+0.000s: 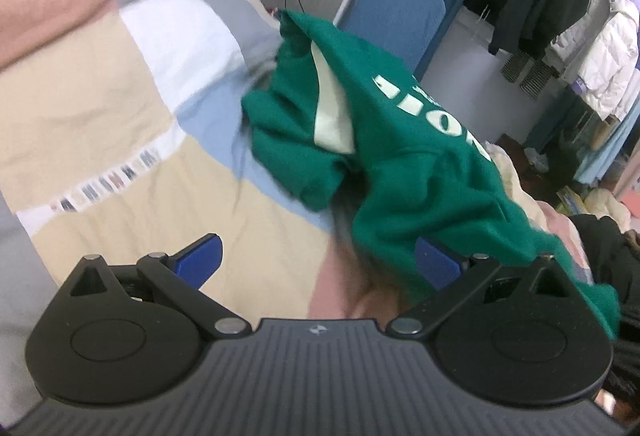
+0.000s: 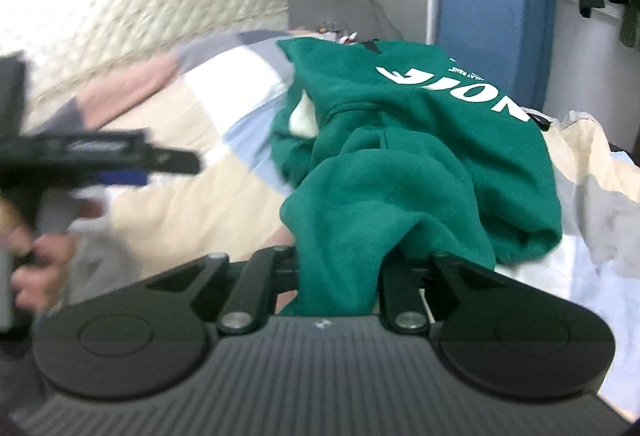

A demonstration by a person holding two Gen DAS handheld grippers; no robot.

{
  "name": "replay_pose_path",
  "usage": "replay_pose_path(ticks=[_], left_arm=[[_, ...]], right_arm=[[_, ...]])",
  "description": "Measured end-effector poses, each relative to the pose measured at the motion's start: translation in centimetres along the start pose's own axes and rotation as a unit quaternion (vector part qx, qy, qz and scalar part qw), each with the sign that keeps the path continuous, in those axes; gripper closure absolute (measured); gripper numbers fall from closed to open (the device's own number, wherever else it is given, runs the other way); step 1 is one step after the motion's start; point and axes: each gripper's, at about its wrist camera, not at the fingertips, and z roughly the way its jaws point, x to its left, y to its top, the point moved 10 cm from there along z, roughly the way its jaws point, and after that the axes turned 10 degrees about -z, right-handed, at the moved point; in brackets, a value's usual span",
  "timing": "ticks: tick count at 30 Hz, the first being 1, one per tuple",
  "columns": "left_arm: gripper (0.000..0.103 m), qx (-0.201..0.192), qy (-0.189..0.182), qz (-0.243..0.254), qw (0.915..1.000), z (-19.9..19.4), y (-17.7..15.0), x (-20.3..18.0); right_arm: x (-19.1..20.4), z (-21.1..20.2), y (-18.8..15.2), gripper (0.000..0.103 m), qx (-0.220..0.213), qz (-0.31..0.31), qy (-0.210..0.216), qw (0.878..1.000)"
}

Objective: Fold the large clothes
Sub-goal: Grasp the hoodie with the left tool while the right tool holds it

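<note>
Two grippers: right gripper [image 2: 338, 268] clamps a bunched fold of the green sweatshirt [image 2: 420, 156], centre frame on the bed [image 2: 192, 196]; left gripper [image 1: 316, 256] stands wide, empty. Risk: bunched fabric may slip free.

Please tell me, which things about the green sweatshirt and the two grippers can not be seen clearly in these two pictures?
- Right gripper fingertips: right wrist view, buried in the green sweatshirt they clamp.
- Sweatshirt lettering: both views, partly folded away, upside down, small line too tiny.
- Left gripper: open; its right finger partly covered by cloth in left wrist view. Contact unclear.
- Left gripper in right wrist view: motion-blurred.
- Sweatshirt's sleeves: bunched, not separable.
</note>
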Motion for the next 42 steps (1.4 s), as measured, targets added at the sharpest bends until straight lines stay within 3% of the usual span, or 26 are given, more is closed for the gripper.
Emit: replay_pose_path(ticks=[3,7,11,13,16,17,19,26,30,33,36,39,42], left_arm=[[0.000,0.012,-0.011,-0.012,0.9998,-0.2,-0.9,-0.4],[0.000,0.030,-0.051,-0.038,0.9975,-1.2,-1.6,-1.4],[0.000,0.044,-0.073,-0.044,0.9954,-0.9,-2.0,-2.4],[0.000,0.051,-0.073,-0.036,0.9954,-0.2,-2.1,-2.8],[0.000,0.064,-0.067,-0.014,0.9956,1.5,-1.8,-3.2],[0.001,0.069,-0.066,-0.016,0.9953,2.1,-1.5,-3.2],[0.001,0.076,-0.068,-0.027,0.9944,3.3,-0.7,-3.1],[0.004,0.089,-0.074,-0.027,0.9929,7.9,1.6,-3.5],[0.009,0.091,-0.079,-0.021,0.9925,10.4,2.2,-4.1],[0.013,0.098,-0.078,-0.029,0.9917,12.6,2.2,-4.1],[0.017,0.104,-0.082,-0.033,0.9906,14.6,2.2,-4.2],[0.023,0.108,-0.090,-0.044,0.9891,16.4,2.2,-4.4],[0.033,0.102,-0.104,-0.063,0.9873,17.5,2.7,-4.6]], right_arm=[[1.1,-3.7,-0.7,0.086,-0.001,-0.014,0.030,0.999],[3.8,-8.1,-2.4,0.086,0.012,-0.050,0.063,0.997],[4.6,-8.2,-3.9,0.084,0.042,-0.042,0.074,0.995],[3.6,-7.6,-4.4,0.080,0.057,-0.011,0.072,0.996],[1.9,-7.5,-4.9,0.060,0.061,0.047,0.080,0.994],[1.3,-7.6,-4.9,0.048,0.061,0.064,0.085,0.993],[0.3,-8.0,-4.9,0.040,0.059,0.095,0.086,0.990],[-4.5,-7.1,-3.5,0.039,0.027,0.205,0.076,0.975],[-9.7,-5.1,-3.2,0.032,0.004,0.291,0.054,0.955],[-12.8,-3.6,-3.4,0.032,0.001,0.321,0.031,0.946],[-15.6,-2.5,-3.4,0.030,0.002,0.318,0.012,0.948],[-17.6,-2.1,-4.5,0.026,-0.015,0.338,0.015,0.941],[-17.5,0.3,-5.9,0.026,0.001,0.369,0.048,0.928]])
